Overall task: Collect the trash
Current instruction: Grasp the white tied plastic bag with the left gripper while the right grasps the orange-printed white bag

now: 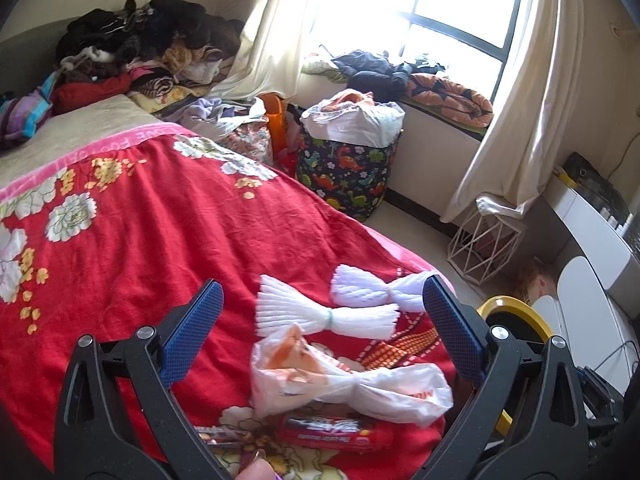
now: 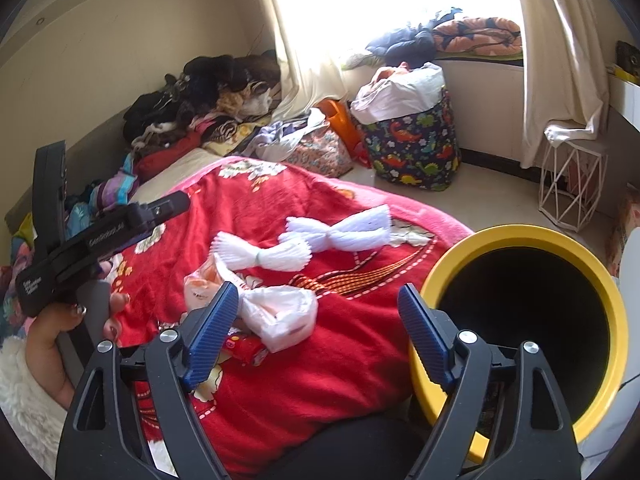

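On the red flowered blanket (image 1: 132, 240) lie two white foam fruit nets (image 1: 324, 316) (image 1: 380, 288), a crumpled white and orange plastic bag (image 1: 344, 380) and a red snack wrapper (image 1: 332, 432). My left gripper (image 1: 320, 300) is open and empty, hovering above the foam nets and bag. My right gripper (image 2: 320, 300) is open and empty over the blanket, right of the plastic bag (image 2: 276, 312). The foam nets (image 2: 264, 256) (image 2: 340, 232) lie beyond it. A yellow bin with a black inside (image 2: 524, 312) stands at the bed's right edge, beside my right finger.
A dinosaur-print hamper (image 2: 412, 148) with a white bag stands on the floor past the bed. A white wire basket (image 2: 568, 184) stands by the curtain. Piled clothes (image 1: 140, 48) cover the bed's far end. The left gripper's body (image 2: 80, 248) and hand show at left in the right wrist view.
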Action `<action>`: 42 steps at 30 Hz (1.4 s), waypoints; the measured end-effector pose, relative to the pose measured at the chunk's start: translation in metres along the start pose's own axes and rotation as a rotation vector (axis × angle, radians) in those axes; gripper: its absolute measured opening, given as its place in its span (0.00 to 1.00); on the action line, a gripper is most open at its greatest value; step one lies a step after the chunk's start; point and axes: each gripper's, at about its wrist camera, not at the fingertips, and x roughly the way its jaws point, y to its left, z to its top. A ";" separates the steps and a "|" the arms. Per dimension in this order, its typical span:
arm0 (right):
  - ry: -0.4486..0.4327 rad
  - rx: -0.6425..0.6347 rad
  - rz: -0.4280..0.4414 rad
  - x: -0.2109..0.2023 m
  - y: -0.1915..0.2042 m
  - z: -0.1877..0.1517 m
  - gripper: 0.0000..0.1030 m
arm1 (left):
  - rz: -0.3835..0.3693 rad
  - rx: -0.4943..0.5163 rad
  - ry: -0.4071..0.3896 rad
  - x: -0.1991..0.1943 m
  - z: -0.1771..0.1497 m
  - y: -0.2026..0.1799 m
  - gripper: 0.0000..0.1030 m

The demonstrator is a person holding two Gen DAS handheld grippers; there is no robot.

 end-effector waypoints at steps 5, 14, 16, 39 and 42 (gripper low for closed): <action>0.028 -0.016 0.005 0.014 0.010 -0.001 0.81 | 0.037 -0.028 0.020 0.010 0.000 0.020 0.89; 0.092 -0.029 0.016 0.041 0.017 -0.005 0.81 | 0.035 -0.072 0.107 0.042 0.001 0.043 0.88; 0.104 -0.028 0.021 0.047 0.016 -0.005 0.81 | 0.020 -0.087 0.132 0.051 0.001 0.046 0.85; 0.235 -0.051 0.064 0.101 0.021 -0.012 0.81 | -0.049 -0.138 0.285 0.100 -0.011 0.049 0.62; 0.250 -0.062 0.064 0.106 0.021 -0.013 0.81 | -0.050 -0.131 0.289 0.100 -0.011 0.047 0.55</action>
